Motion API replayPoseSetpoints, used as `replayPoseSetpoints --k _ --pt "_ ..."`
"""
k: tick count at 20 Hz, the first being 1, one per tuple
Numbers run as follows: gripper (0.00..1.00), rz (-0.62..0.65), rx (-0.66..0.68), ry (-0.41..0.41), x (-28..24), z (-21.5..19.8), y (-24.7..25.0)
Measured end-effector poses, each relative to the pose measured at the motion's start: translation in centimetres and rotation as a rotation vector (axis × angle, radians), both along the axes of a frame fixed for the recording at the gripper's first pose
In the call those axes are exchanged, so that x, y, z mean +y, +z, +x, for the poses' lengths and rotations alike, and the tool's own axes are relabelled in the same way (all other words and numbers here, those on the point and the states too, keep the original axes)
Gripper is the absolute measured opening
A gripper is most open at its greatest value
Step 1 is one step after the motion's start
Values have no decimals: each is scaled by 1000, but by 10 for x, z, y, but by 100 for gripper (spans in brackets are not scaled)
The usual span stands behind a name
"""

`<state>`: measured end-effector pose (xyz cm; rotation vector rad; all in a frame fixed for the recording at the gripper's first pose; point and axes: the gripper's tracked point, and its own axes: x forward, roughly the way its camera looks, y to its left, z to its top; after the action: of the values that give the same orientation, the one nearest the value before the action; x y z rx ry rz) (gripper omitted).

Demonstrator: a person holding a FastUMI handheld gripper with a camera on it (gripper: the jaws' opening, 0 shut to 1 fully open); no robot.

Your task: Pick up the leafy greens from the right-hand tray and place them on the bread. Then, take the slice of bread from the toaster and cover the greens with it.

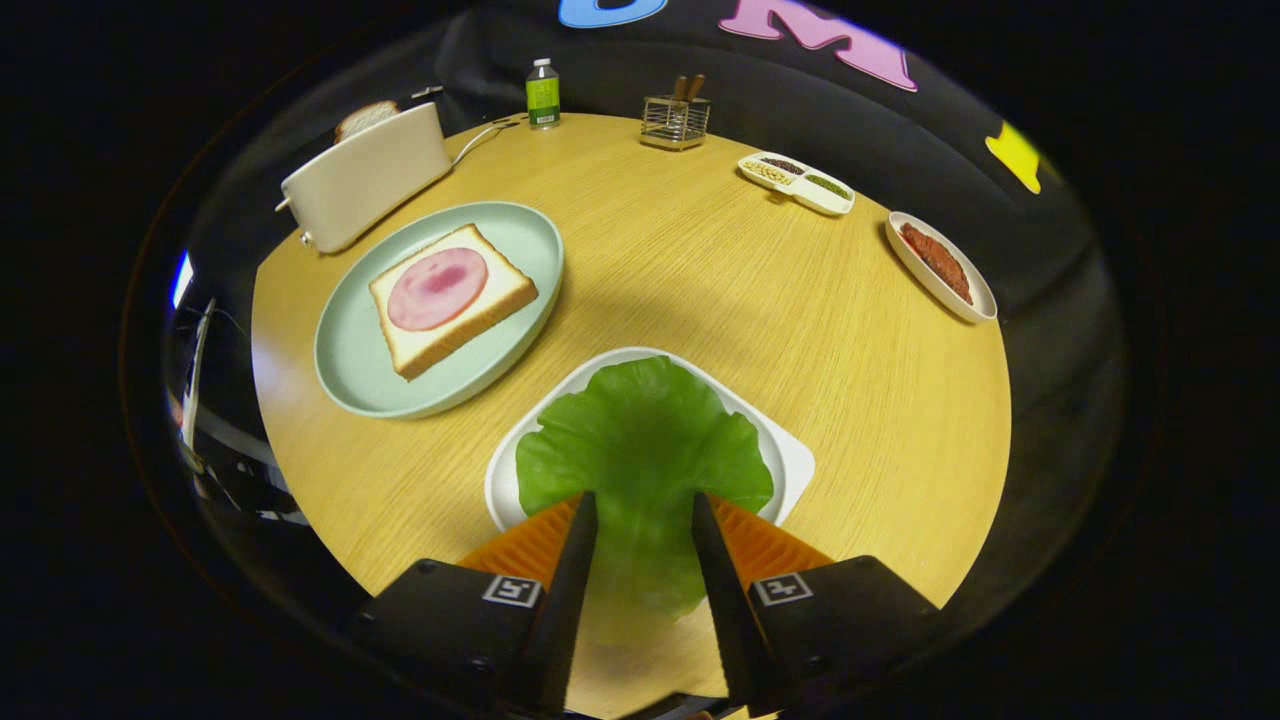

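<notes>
A green lettuce leaf point(640, 440) lies flat on a white square tray point(790, 460) on the round wooden table. My gripper point(643, 500) is open and sits over the near part of the leaf, whose near edge runs back between the two fingers. Neither finger visibly presses on it. Beyond and to the left, a slice of bread topped with a round pink ham slice point(452, 296) rests on a pale green plate point(350, 370). Behind that plate stands a cream toaster point(365, 180) with a slice of bread point(365, 118) sticking out of its top.
At the table's far edge stand a small green-labelled bottle point(542, 95) and a wire utensil holder point(676, 120). Far right are a divided white dish point(796, 182) of seeds and an oval dish point(940, 265) with red-brown food. Bare wood lies between the trays.
</notes>
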<state>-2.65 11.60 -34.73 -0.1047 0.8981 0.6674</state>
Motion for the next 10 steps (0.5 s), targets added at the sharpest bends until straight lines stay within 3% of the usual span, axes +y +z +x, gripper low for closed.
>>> replayPoseSetpoints --k 2,5,6,10 --pt "49 43 37 -37 2 -1 -1" --pt "41 49 -4 -17 5 -5 1" --pt "19 50 -16 -9 7 -6 1" --pt "6 61 14 -55 5 -5 2"
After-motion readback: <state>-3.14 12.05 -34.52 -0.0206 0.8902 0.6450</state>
